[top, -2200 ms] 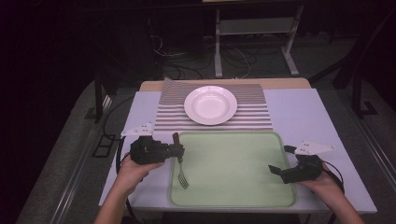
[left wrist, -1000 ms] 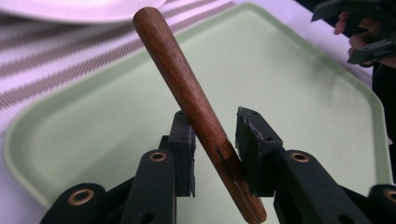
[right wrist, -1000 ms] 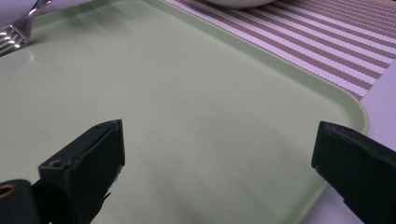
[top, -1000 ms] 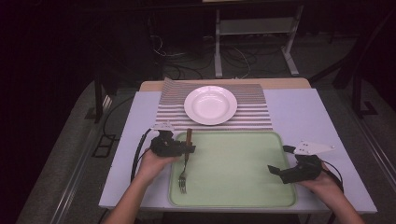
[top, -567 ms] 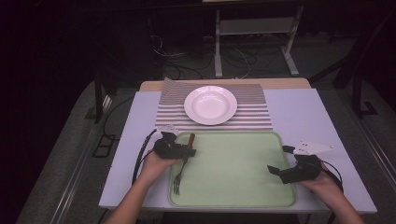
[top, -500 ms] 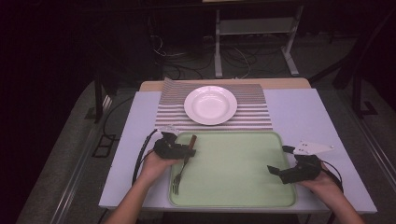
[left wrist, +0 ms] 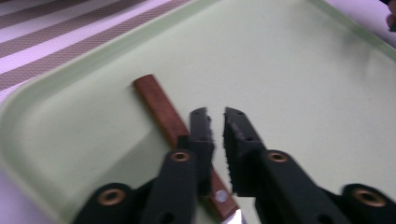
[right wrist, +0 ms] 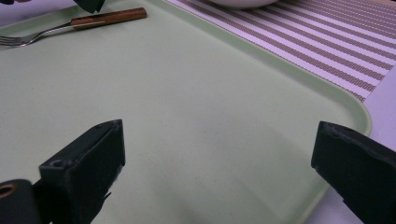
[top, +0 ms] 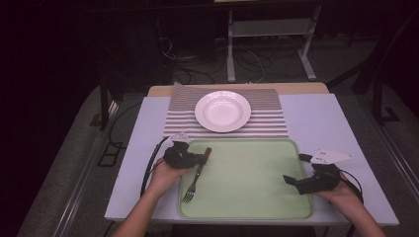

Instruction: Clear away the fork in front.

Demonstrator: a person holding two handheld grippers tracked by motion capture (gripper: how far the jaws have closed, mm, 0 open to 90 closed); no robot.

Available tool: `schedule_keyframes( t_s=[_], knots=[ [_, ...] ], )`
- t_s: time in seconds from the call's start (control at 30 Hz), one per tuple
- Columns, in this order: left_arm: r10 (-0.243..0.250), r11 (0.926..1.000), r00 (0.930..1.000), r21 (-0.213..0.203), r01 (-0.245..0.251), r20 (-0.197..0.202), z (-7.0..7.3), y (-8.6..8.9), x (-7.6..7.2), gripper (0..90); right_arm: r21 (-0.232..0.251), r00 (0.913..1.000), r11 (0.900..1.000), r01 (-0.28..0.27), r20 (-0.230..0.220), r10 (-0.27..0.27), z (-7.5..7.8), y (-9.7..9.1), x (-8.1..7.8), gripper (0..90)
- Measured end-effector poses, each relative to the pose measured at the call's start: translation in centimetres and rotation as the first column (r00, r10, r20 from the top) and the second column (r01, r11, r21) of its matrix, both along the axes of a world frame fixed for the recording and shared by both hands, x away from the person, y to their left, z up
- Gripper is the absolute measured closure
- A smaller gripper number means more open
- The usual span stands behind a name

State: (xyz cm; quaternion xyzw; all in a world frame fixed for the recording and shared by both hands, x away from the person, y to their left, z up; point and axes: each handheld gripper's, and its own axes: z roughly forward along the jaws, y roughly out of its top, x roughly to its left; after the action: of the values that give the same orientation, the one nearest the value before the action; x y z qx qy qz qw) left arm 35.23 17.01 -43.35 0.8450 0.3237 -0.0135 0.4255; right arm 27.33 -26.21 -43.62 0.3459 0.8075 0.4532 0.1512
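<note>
A fork (top: 195, 177) with a brown wooden handle (left wrist: 156, 105) lies slanted at the left end of a pale green tray (top: 249, 180). My left gripper (top: 203, 157) hovers over the handle. Its jaws stand almost together with a thin gap (left wrist: 215, 116), and the handle passes beneath the left jaw, not between the two. My right gripper (top: 295, 168) rests at the tray's right end, wide open (right wrist: 219, 135) with bare tray between its jaws. The fork (right wrist: 100, 18) also lies far off in the right gripper view.
A white plate (top: 223, 111) sits on a striped placemat (top: 272, 123) just beyond the tray. The table top (top: 316, 118) is pale blue. Dark floor, cables and a metal stand (top: 267, 29) lie behind it.
My left gripper moved right from the tray's left rim onto the fork's handle. The fork swung from upright to slanted, handle toward the right. The right gripper stayed put.
</note>
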Motion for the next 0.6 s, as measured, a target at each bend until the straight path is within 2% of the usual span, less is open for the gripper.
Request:
schedule_keyframes(
  t_s=[0.1,0.27,0.37,0.6],
  knots=[
    [-0.023,0.9996,0.9997,0.014,0.023,-0.005,0.0,-0.6,-0.1,89.1,0.007,1.0000,1.0000,0.001,-0.002,-0.001,0.0,-0.1,0.1,3.0],
    [-0.050,0.9977,0.9987,0.045,0.050,-0.004,-0.4,-1.9,-0.2,89.3,0.002,1.0000,1.0000,-0.004,-0.002,0.004,-0.1,-0.4,0.1,3.0],
    [-0.064,0.9945,0.9979,0.083,0.064,0.006,-0.7,-2.4,-0.4,89.2,0.011,1.0000,0.9999,0.004,0.005,-0.004,0.0,-0.5,0.3,3.0],
    [-0.044,0.9932,0.9990,0.108,0.043,0.007,-0.8,-1.8,-0.2,89.2,-0.009,1.0000,1.0000,-0.001,0.005,0.001,0.0,-0.2,0.2,3.0]
  ],
)
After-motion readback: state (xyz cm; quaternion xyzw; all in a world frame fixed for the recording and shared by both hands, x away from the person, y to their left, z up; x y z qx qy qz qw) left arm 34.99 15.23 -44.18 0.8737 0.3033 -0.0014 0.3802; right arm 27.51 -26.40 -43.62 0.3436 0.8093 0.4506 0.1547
